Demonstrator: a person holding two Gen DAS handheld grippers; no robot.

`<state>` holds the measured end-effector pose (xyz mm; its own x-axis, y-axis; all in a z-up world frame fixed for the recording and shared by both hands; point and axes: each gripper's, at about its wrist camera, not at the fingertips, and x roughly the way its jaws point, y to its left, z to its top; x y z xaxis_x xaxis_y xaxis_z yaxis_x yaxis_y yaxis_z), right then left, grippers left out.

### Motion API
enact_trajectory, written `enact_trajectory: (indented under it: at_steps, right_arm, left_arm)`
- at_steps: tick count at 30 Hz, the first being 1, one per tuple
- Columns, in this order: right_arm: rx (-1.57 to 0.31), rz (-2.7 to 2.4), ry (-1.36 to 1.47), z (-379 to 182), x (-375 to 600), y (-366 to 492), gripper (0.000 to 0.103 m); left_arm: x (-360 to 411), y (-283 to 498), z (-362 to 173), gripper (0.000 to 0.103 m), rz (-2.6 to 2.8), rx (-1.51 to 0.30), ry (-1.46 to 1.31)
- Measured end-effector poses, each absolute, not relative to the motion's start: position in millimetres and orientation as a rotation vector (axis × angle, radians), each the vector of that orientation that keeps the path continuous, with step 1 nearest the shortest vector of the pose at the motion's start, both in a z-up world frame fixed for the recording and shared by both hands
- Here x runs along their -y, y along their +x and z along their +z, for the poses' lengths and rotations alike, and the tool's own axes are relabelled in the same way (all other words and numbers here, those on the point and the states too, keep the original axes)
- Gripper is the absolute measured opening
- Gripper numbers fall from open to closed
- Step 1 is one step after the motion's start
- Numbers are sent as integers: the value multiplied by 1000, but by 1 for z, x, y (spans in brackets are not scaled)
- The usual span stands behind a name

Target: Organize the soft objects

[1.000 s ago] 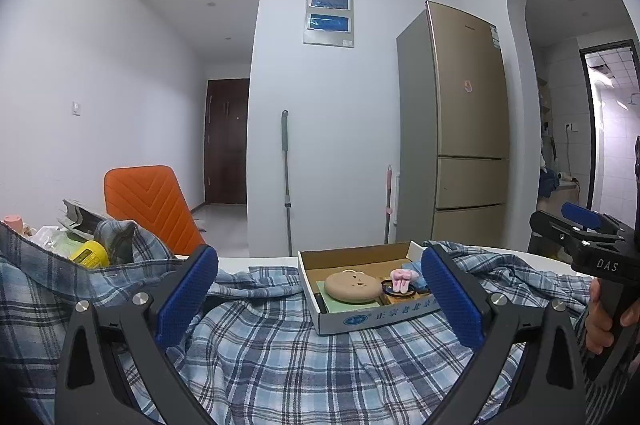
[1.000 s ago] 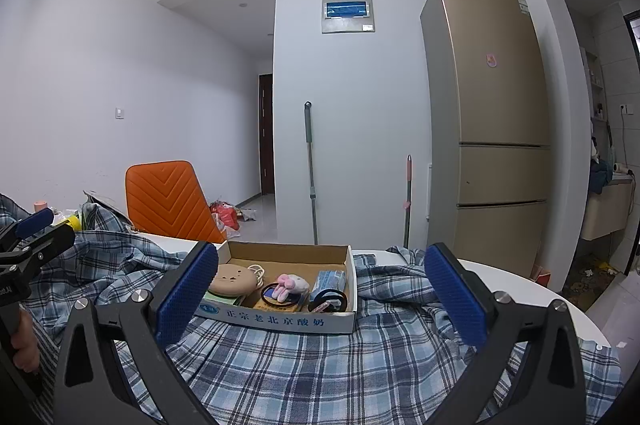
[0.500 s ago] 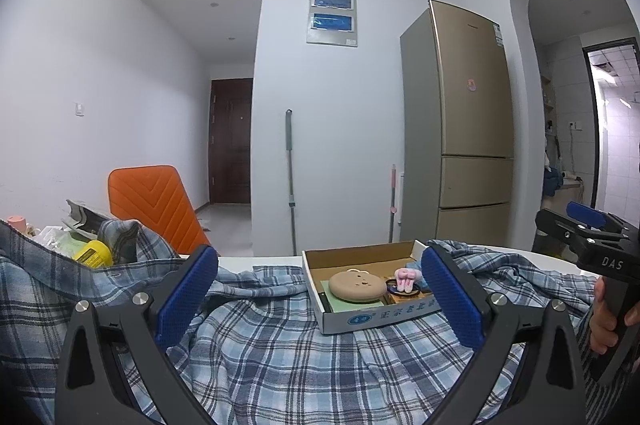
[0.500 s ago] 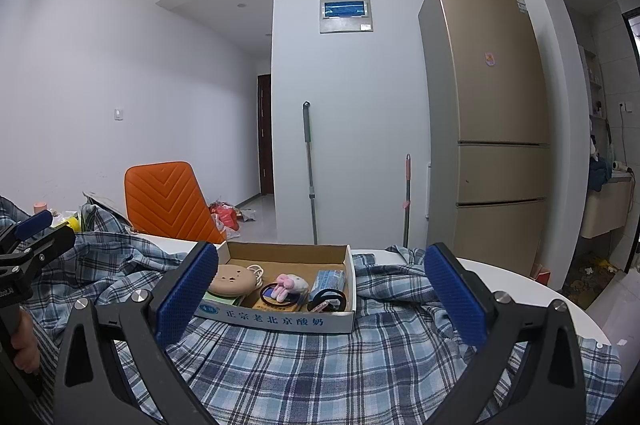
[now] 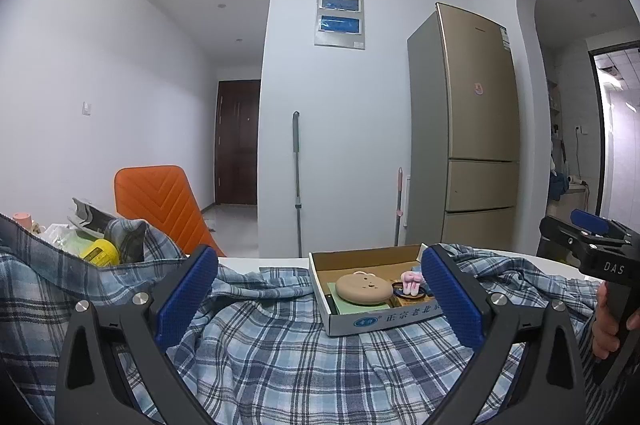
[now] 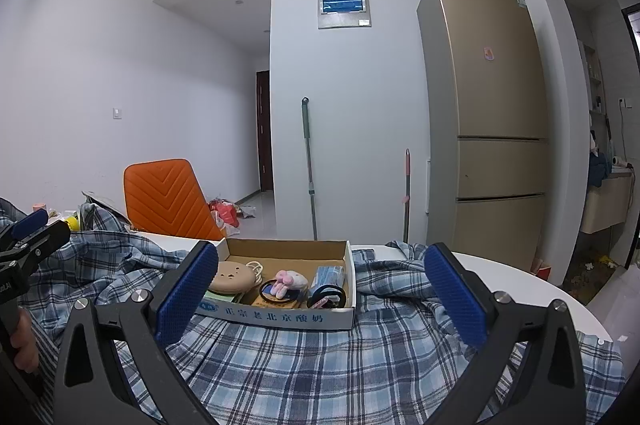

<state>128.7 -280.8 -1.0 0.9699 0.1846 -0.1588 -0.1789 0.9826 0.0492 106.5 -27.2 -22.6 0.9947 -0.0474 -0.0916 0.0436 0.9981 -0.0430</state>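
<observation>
A white round table point(image 6: 520, 281) carries a rumpled blue plaid shirt point(image 6: 320, 361) spread over most of its top. An open cardboard box point(image 6: 280, 317) sits on the shirt. Clutter with a yellow container point(image 5: 100, 253) lies at the table's far left.

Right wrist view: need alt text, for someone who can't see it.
The open right gripper hovers low over a blue plaid shirt spread on a white table, holding nothing. Just beyond its fingers, a shallow cardboard box on the shirt holds a tan round pouch, a pink plush toy and small items. The left gripper shows at the left edge.
</observation>
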Motion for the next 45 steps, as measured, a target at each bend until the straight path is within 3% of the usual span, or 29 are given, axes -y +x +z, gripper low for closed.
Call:
enact_trajectory:
  at_steps: [45]
  right_arm:
    - [-160, 183, 31, -1, 280, 128, 103]
  left_arm:
    - [26, 113, -25, 103, -37, -132, -43]
